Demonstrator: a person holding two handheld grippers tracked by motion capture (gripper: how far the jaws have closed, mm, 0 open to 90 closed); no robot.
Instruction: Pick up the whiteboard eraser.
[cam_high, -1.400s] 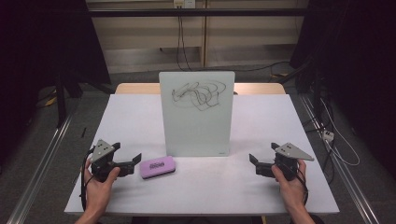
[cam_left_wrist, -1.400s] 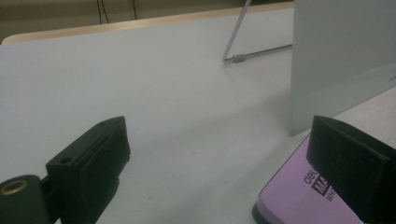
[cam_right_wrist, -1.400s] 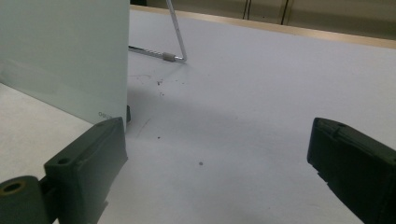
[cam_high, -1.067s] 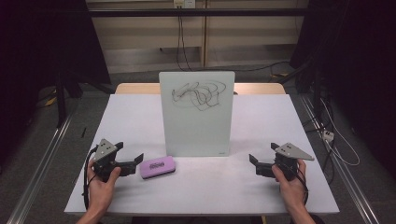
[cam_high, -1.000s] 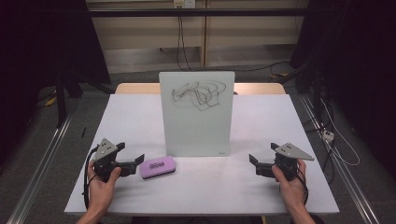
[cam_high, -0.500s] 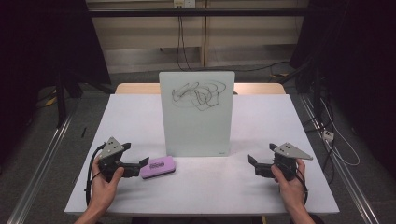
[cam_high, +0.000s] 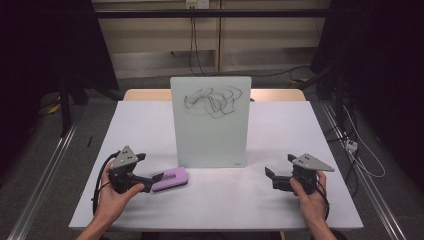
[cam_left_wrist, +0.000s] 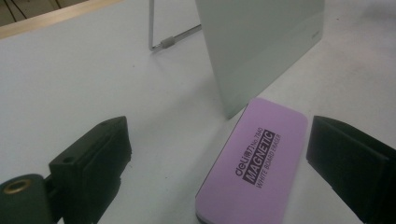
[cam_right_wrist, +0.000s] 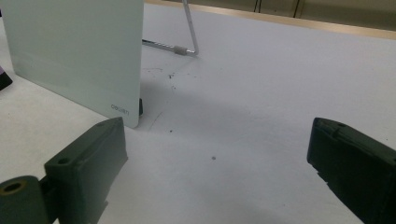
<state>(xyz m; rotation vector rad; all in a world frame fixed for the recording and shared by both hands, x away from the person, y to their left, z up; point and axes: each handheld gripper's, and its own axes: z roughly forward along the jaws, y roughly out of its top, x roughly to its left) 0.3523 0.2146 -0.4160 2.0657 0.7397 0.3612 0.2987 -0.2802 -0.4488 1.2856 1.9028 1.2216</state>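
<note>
Eraser (cam_high: 169, 179) lies flat on the table (cam_high: 150, 125), near left of the upright board (cam_high: 210, 121), whose scribble is unwiped. Left gripper (cam_high: 145, 172) straddles it, jaws apart, not yet clamped. Right gripper (cam_high: 270, 176) rests near right, jaws apart, empty. Grasping and wiping likely remain.

Lab-type recording bay: black curtains (cam_high: 45, 60), floor rails (cam_high: 42, 185), trailing cables (cam_high: 360, 150), white table (cam_high: 300, 130).

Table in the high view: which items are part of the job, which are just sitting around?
In play (likely, wiping the board):
left gripper, open around the purple eraser
scribbled whiteboard

Idle:
right gripper, open over bare table
floor cables
</note>
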